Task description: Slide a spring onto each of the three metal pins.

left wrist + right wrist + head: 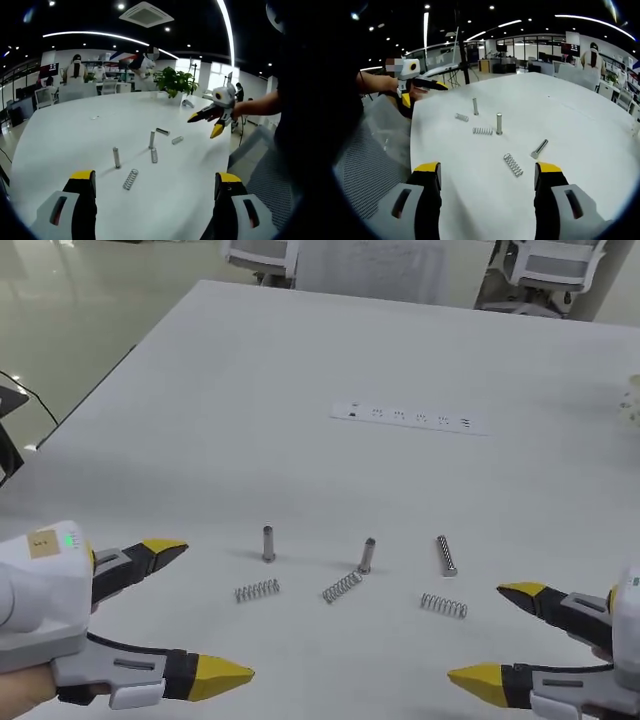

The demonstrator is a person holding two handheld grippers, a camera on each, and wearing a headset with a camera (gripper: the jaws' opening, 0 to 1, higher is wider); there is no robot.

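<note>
Nothing threaded yet. Three springs lie loose on the table (300,370) and all three pins are bare, so all three fittings are left to do.

Left pin (268,543) and middle pin (367,555) stand upright, axes vertical. Right pin (446,555) lies flat, long axis running roughly away from the person (it likely needs standing up or holding first).

Left spring (257,590) and right spring (443,605) lie crosswise, just in front of their pins. Middle spring (342,586) lies diagonally, far end at the middle pin's base; whether it touches, I cannot tell.

Left claw (215,610) and right claw (475,632) hover on the person's side of the springs, both spread wide, holding nothing.
</note>
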